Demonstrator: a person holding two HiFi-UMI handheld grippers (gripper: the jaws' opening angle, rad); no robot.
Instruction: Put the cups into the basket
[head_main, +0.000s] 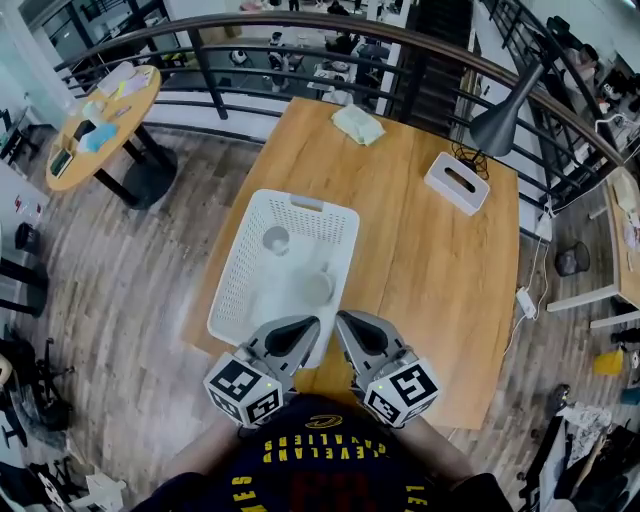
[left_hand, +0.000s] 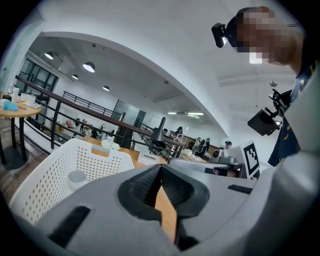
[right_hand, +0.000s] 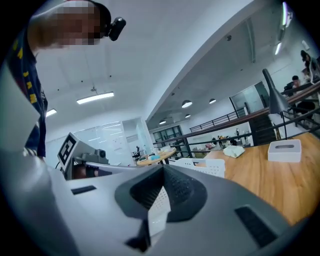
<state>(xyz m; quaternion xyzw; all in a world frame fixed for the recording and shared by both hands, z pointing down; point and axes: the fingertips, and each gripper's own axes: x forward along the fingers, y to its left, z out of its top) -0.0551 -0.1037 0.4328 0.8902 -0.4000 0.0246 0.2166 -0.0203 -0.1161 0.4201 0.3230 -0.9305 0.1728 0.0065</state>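
The white perforated basket (head_main: 236, 290) lies on the wooden table (head_main: 440, 300). Two white cups are inside it: one cup (head_main: 275, 240) near the middle, another cup (head_main: 317, 287) closer to me. My left gripper (head_main: 309, 323) and right gripper (head_main: 343, 319) hover side by side at the basket's near end, both shut with nothing between the jaws. In the left gripper view the left gripper (left_hand: 161, 168) points level past the basket (left_hand: 55, 175), where one cup (left_hand: 76, 177) shows. In the right gripper view, beyond the closed right gripper (right_hand: 163, 168), the basket's rim (right_hand: 210, 165) peeks out.
A white tissue box (head_main: 457, 183), a black desk lamp (head_main: 500, 120) and a crumpled pale cloth (head_main: 357, 124) sit at the table's far end. A curved railing (head_main: 300, 25) runs behind. A round side table (head_main: 105, 120) stands at far left.
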